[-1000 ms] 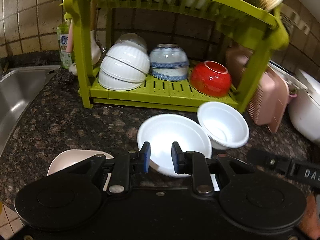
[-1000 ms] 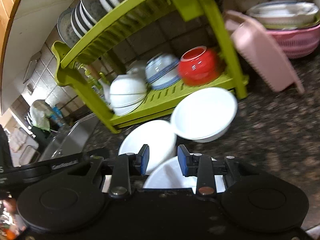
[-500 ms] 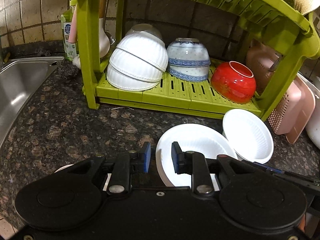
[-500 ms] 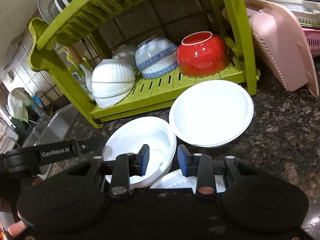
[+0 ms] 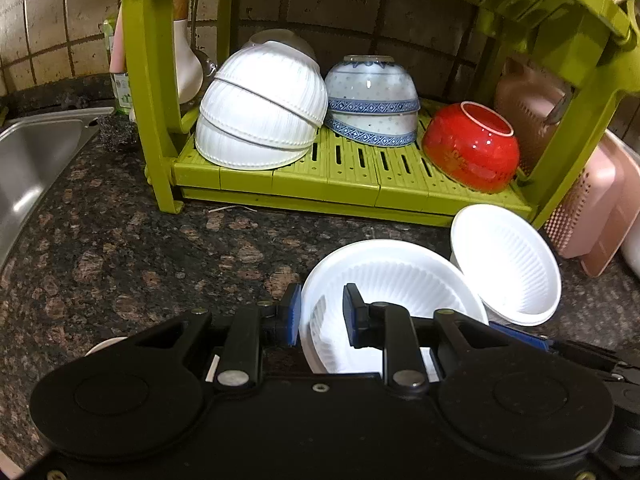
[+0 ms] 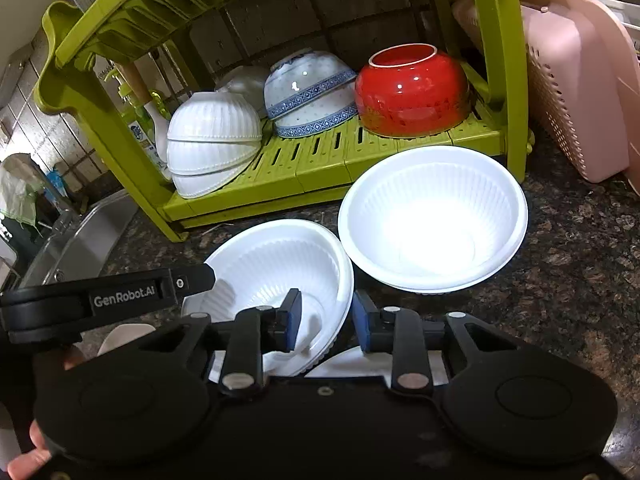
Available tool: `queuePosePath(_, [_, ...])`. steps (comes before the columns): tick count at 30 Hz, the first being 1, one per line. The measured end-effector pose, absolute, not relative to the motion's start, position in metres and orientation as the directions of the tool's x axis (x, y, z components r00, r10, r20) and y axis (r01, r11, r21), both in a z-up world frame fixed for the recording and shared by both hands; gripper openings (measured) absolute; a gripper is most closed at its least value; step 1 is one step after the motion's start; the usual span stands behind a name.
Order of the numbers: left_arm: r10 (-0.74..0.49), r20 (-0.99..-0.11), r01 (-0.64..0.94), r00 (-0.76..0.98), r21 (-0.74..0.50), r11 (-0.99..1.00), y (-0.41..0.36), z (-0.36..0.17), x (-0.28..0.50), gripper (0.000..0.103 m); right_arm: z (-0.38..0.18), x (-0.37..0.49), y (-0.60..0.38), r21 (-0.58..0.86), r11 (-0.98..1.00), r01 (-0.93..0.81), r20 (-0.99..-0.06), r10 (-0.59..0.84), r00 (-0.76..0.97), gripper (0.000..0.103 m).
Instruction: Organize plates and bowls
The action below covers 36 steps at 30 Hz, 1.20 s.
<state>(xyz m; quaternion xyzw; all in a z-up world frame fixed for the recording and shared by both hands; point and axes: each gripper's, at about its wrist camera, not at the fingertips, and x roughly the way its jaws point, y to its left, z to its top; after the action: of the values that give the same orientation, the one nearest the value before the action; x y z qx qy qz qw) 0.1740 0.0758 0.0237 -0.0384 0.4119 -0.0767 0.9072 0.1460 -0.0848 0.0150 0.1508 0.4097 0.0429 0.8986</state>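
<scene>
While both my grippers hang low over the counter (image 5: 120, 256), my left gripper (image 5: 320, 314) has its jaws parted around the near bowl's (image 5: 384, 280) left rim, not pinching it as far as I can see. My right gripper (image 6: 325, 317) straddles that bowl's right rim, jaws apart too. Second white bowl (image 6: 434, 216) sits tilted just right of it, in front of the green rack (image 6: 320, 152), where the red bowl (image 6: 412, 88) lies far right.
</scene>
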Motion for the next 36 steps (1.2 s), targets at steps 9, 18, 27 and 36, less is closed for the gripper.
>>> queuePosePath(9, [-0.151,-0.756,0.107,0.637,-0.108,0.988,0.073,0.017,0.174,0.033,0.009,0.148,-0.081,0.265,0.963,0.041,-0.733,0.173,0.658,0.022])
queuePosePath(18, [-0.148,-0.775,0.094,0.614,-0.115,0.989,0.073,0.011,0.179,0.033,0.008,0.149,-0.082,0.263,0.963,0.052,-0.732,0.164,0.661,0.020])
queuePosePath(27, [-0.149,-0.756,0.072,0.637,-0.134,0.988,0.078,0.020,0.174,0.026,0.016,0.145,-0.076,0.271,0.962,0.018,-0.695,0.183,0.696,0.020])
queuePosePath(36, [-0.159,-0.692,0.036,0.704,-0.188,0.982,0.093,0.054,0.151,0.026,0.043,0.128,-0.066,0.277,0.960,-0.039,-0.614,0.208,0.762,0.020])
